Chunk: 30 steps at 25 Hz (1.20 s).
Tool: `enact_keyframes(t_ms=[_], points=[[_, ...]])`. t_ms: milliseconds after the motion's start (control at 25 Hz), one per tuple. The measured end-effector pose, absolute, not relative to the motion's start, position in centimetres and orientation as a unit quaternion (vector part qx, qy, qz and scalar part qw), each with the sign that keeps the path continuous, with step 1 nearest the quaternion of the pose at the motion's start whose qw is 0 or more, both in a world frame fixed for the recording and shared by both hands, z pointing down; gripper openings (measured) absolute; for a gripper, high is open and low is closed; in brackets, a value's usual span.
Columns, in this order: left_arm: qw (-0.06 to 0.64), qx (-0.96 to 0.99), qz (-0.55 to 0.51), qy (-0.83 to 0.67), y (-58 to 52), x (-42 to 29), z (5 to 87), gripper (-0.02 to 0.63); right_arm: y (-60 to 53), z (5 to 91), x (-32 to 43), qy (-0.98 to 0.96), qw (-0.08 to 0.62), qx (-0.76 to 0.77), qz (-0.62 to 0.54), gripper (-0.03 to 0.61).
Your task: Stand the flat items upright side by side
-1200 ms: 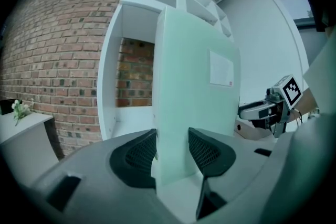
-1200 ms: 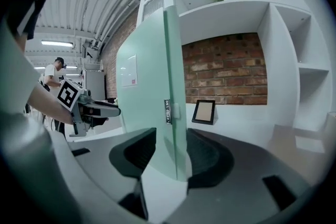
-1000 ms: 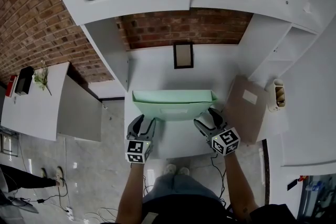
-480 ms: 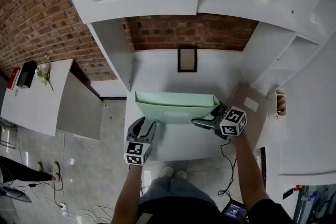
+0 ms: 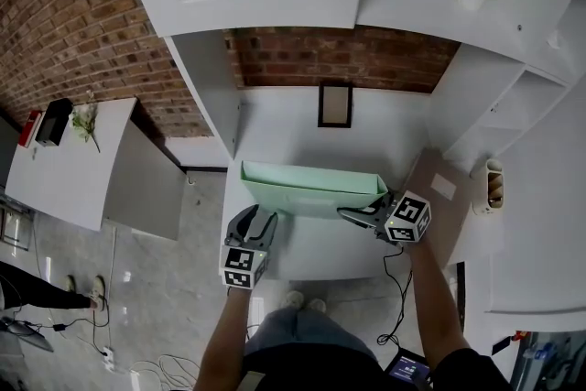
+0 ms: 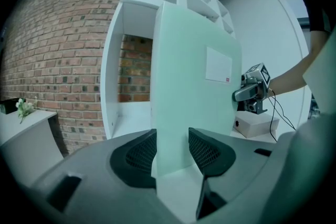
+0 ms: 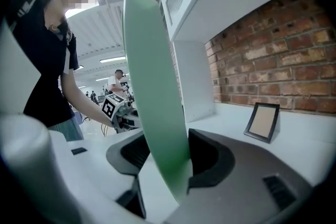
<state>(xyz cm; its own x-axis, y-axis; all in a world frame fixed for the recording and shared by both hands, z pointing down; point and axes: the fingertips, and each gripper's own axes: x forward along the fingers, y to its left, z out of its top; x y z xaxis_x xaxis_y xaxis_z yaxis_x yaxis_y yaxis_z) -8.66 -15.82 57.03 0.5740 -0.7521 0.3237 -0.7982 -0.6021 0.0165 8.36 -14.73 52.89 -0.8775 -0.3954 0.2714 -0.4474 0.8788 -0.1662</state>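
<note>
A pale green flat folder [image 5: 311, 190] stands upright on its long edge on the white shelf top [image 5: 320, 247]. My left gripper [image 5: 259, 217] is shut on its left end; in the left gripper view the folder [image 6: 194, 76] fills the gap between the pads of that gripper [image 6: 172, 136]. My right gripper [image 5: 355, 213] points left along the folder's right end. Its jaws have just been closing, with the folder's thin edge [image 7: 149, 86] between them and both pads against it. A brown flat item [image 5: 439, 197] with a white label lies to the right.
A small picture frame [image 5: 335, 105] stands at the back against the brick wall [image 5: 348, 59]. White shelf walls [image 5: 215, 105] flank the bay. A white box [image 6: 257, 124] with a cable sits at the right. A pale cup-like holder [image 5: 494, 188] stands farther right.
The right gripper has swung from the folder's front corner round to its right end, turned to point left, and closed on it. The left gripper has kept still.
</note>
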Motion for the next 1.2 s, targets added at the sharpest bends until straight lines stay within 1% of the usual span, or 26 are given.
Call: enact_keyframes(t_ms=[200,400,760,960,1200], points=[[0.079,0.885,0.143,-0.436,-15.7,-8.6,56.8,0.189,-14.0,52.7,8.0,-0.961,0.121,0.230,0.091,0.172],[0.077,0.886,0.140,-0.435,-15.5,-8.3,56.6,0.189,-13.6,51.6,7.9,-0.955,0.088,0.271,0.078,0.140],[0.078,0.885,0.133,-0.440,-15.5,-8.9,56.2,0.187,-14.3,49.4,6.7,-0.927,0.077,0.364,0.035,0.123],[0.078,0.882,0.124,-0.448,-15.8,-9.4,55.7,0.184,-16.5,48.1,6.5,-0.893,0.050,0.446,0.021,0.117],[0.083,0.878,0.117,-0.456,-15.9,-10.3,55.4,0.181,-20.3,47.5,3.5,-0.862,0.039,0.505,-0.002,0.112]])
